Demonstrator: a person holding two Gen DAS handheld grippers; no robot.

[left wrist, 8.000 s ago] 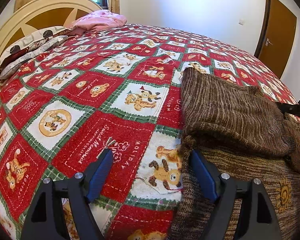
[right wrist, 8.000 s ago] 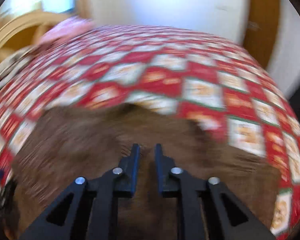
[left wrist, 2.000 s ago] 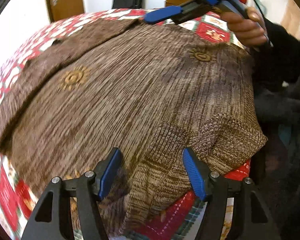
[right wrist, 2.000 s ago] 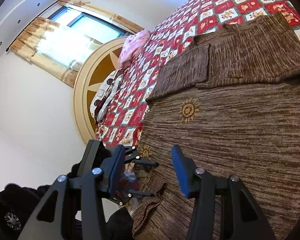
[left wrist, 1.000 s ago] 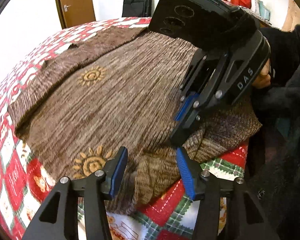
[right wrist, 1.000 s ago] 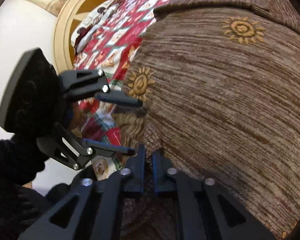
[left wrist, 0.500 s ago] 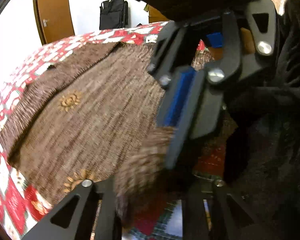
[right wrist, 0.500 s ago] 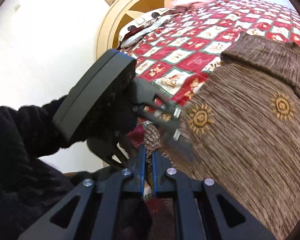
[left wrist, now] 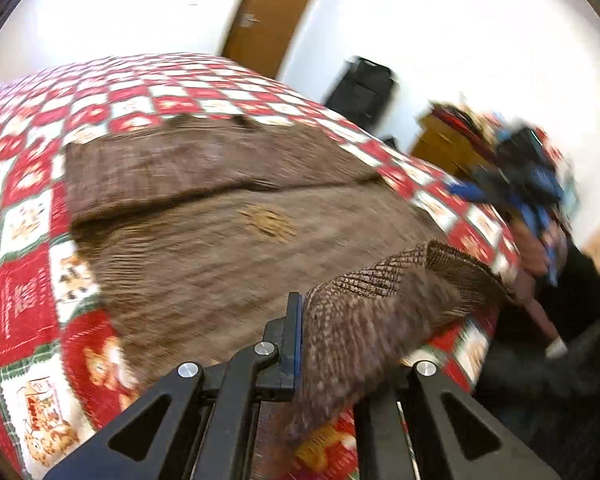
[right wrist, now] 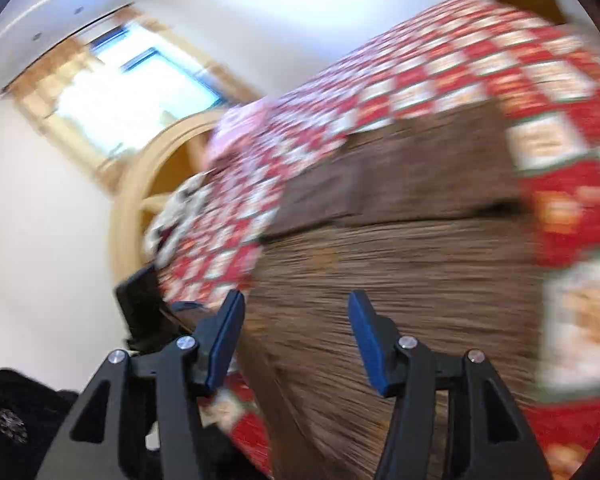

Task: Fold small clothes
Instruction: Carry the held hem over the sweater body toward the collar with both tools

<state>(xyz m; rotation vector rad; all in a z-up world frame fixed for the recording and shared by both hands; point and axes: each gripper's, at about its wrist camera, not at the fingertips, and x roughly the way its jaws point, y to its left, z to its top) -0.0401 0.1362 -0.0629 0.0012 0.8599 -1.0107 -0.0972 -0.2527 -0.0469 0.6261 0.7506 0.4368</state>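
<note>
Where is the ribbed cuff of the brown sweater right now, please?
In the left wrist view the ribbed cuff is lifted just right of centre, clamped by the left gripper above the sweater's body on the quilt.

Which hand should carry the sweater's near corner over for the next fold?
Left. Its tongs are shut on the sweater corner, lifted off the bedspread. The right tongs have just been opening, nothing between them.
</note>
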